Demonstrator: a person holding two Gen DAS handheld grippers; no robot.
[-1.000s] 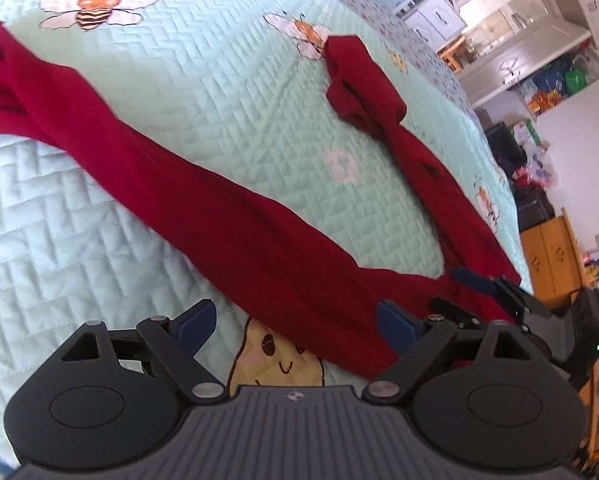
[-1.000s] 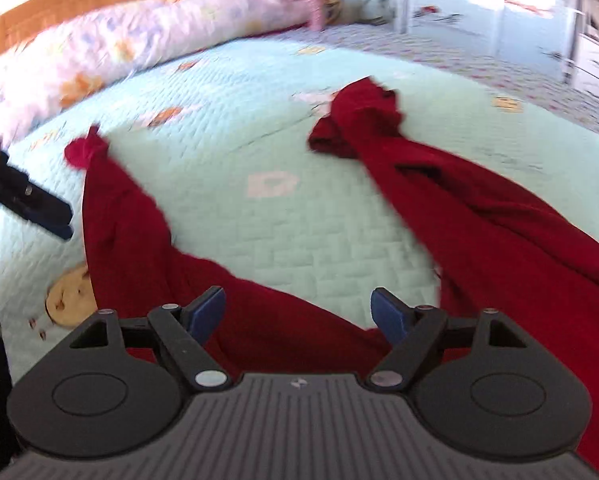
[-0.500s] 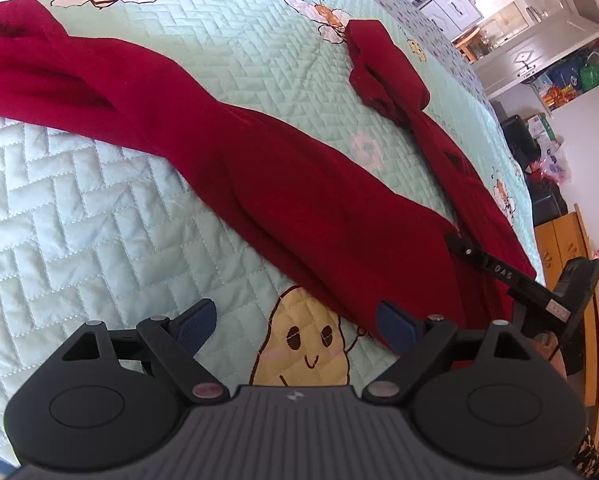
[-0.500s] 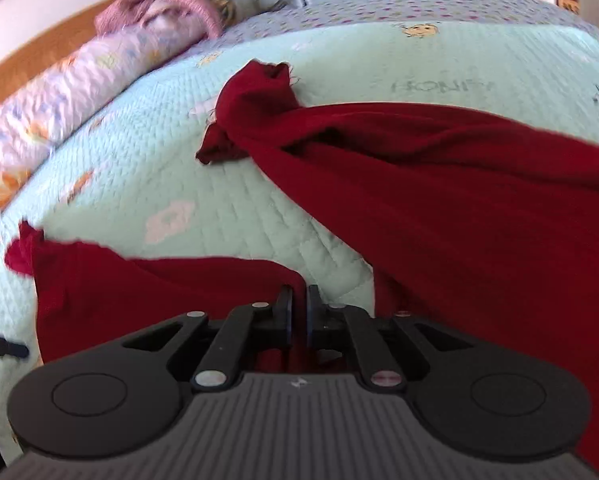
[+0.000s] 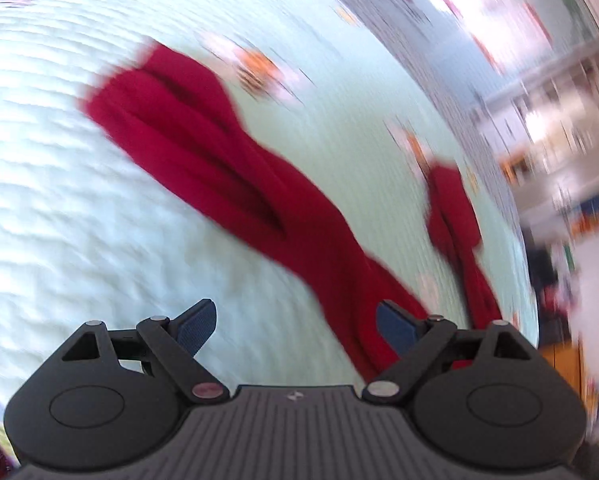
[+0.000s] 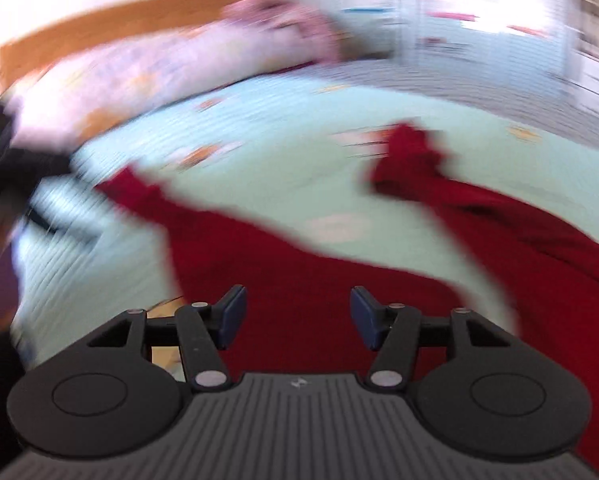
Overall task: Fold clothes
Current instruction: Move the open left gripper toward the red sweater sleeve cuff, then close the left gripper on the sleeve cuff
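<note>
My left gripper is hanging wide open and empty over the quilt; my right gripper is opening, pads clear of the red garment lying beneath. I'm judging this as repositioning between grabs — the garment is sprawling twisted across the bed, unfolded. Next I'm needing an edge or leg end to pinch. Pillow is sitting well clear — blur is hiding detail.

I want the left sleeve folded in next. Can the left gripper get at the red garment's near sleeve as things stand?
Probably yes. The left gripper is open with nothing between its fingers, and the red garment's sleeve lies uncovered on the quilt just ahead. The frame is blurred, so how near it is stays unclear.
</note>
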